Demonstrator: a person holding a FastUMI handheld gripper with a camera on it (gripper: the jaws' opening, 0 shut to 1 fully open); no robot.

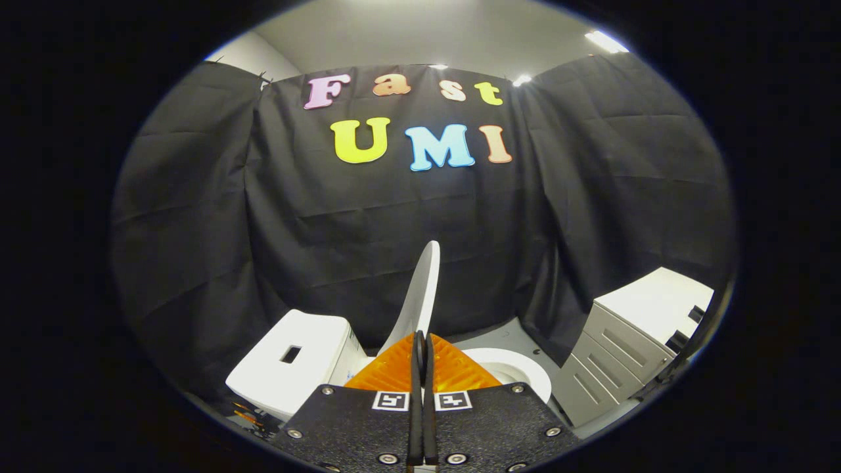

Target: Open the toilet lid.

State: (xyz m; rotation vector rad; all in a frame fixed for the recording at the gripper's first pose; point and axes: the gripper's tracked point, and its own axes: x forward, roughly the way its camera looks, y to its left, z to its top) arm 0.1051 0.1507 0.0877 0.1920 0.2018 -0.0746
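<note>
Tongs (420, 341) pressed together, fingers meeting along a thin seam with no visible gap; cannot tell whether the lid edge is caught at the tips, since the fingers hide that contact point. Each finger carries a small square black-and-white marker tag (390, 401) on its base, not readable as text. Toilet lid (420, 289), white, stands raised nearly upright, seen edge-on, rising straight up from just ahead of the tong tips. It leans slightly toward the tank side. Toilet tank (295, 364), white and boxy, sits left of the fingers and behind the lid's hinge end, with a dark rectangular recess (290, 355) in its top. Toilet bowl rim (519, 371), white and rounded, shows right of the fingers, uncovered, lower than the lid. Grey floor (499, 341) shows beyond the bowl, at the foot of the black cloth wall (263, 230). A drawer cabinet (624, 348), light grey with a pale top and long recessed handles, stands well right of the bowl, against the cloth. Something dark (686, 328) sits at the cabinet's far edge, too small to identify. No brand or legible label visible on toilet, tank or cabinet. Ceiling lights (604, 41) glow above the cloth wall.
</note>
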